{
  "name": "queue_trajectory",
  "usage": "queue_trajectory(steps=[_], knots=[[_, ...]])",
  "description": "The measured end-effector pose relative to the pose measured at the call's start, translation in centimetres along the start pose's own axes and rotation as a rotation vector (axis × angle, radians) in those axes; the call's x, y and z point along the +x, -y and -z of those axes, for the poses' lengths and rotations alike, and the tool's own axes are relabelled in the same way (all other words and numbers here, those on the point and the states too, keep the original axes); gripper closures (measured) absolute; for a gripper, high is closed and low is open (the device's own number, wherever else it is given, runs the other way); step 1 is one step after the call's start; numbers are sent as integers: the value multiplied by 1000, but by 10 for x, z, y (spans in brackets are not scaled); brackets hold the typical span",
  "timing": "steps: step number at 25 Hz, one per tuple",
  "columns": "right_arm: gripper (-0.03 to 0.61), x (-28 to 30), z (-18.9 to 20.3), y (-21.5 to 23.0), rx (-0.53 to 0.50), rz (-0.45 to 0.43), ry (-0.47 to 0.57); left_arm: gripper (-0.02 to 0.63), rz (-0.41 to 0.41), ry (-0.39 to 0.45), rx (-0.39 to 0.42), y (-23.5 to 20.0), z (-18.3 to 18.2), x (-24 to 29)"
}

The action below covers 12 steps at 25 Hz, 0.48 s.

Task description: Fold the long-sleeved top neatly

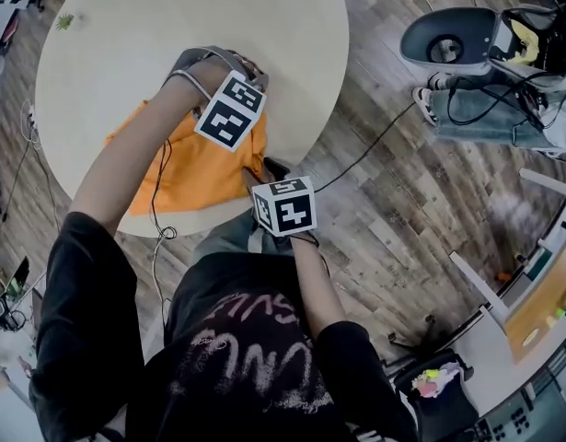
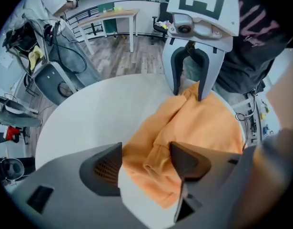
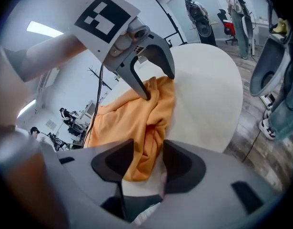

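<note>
Jaws of left gripper [image 2: 145, 163] and right gripper [image 3: 148, 162] stand apart astride folds of the crumpled orange long-sleeved top [image 1: 195, 168], at six o'clock on the round white table [image 1: 126, 26]; best pinch single layers, then spread flat

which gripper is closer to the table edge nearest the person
Right. The right gripper is at that table edge, at a corner of the orange top; the left gripper reaches further in.

Round cream table [image 1: 172, 26], crumpled orange top [image 1: 200, 168] at its near edge, green scrap [image 1: 65, 21] far side
</note>
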State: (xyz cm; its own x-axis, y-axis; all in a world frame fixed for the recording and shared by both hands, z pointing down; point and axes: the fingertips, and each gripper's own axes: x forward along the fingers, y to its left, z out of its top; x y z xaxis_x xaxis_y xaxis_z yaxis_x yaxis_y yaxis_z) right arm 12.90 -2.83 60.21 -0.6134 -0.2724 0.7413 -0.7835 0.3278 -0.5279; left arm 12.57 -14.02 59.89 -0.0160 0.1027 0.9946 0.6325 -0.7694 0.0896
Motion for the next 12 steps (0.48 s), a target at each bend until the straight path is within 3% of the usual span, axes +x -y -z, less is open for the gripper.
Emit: queue_trajectory(steps=[6, 10, 12], knots=[[448, -1, 2, 6, 14, 38, 5, 304, 88, -2, -13, -1, 1, 14], [524, -1, 2, 13, 28, 69, 37, 434, 114, 23, -14, 2, -5, 12], [534, -1, 1, 13, 20, 92, 44, 465, 94, 41, 6, 4, -7, 9]])
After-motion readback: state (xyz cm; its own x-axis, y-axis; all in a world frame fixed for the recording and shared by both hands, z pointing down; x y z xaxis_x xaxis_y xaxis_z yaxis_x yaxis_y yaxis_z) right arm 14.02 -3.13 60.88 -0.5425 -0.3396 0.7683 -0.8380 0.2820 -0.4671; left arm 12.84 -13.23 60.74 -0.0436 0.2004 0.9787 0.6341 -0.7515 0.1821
